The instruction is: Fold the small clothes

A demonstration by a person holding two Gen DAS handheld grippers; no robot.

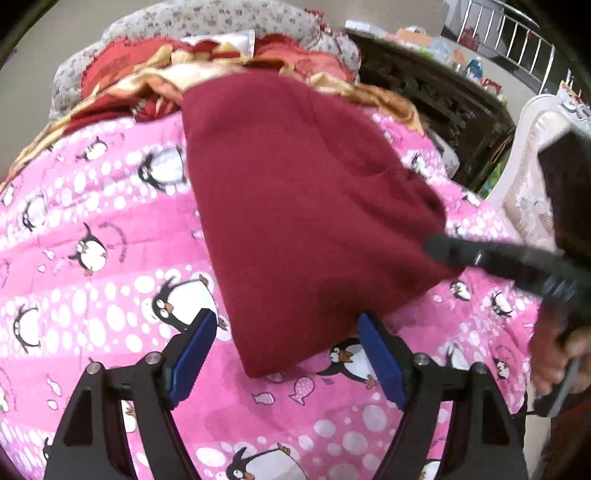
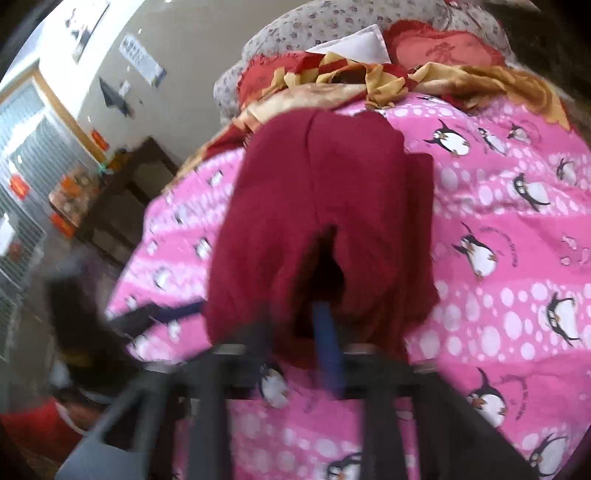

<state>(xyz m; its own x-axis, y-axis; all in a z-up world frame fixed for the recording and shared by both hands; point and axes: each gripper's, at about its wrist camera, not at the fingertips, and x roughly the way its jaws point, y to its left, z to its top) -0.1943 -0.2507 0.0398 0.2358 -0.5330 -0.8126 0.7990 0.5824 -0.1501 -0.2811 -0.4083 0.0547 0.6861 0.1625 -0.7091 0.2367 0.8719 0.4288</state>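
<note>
A dark red knit garment [image 1: 295, 199] lies on a pink penguin-print quilt [image 1: 92, 221]. My left gripper [image 1: 286, 328] is open, its blue pads on either side of the garment's near corner, just above the quilt. My right gripper [image 1: 439, 251] comes in from the right and is shut on the garment's right edge. In the right wrist view the garment [image 2: 332, 192] is lifted and draped over my right gripper [image 2: 325, 314], whose blue pads [image 2: 327, 332] are pressed together on the cloth. The left gripper [image 2: 166, 314] shows blurred at the left.
Red and gold bedding [image 1: 207, 62] and a floral pillow [image 1: 177, 18] are piled at the bed's far end. A dark wooden cabinet [image 1: 436, 96] and a white chair [image 1: 532, 155] stand to the right. A dark cabinet [image 2: 122, 199] stands beside the bed.
</note>
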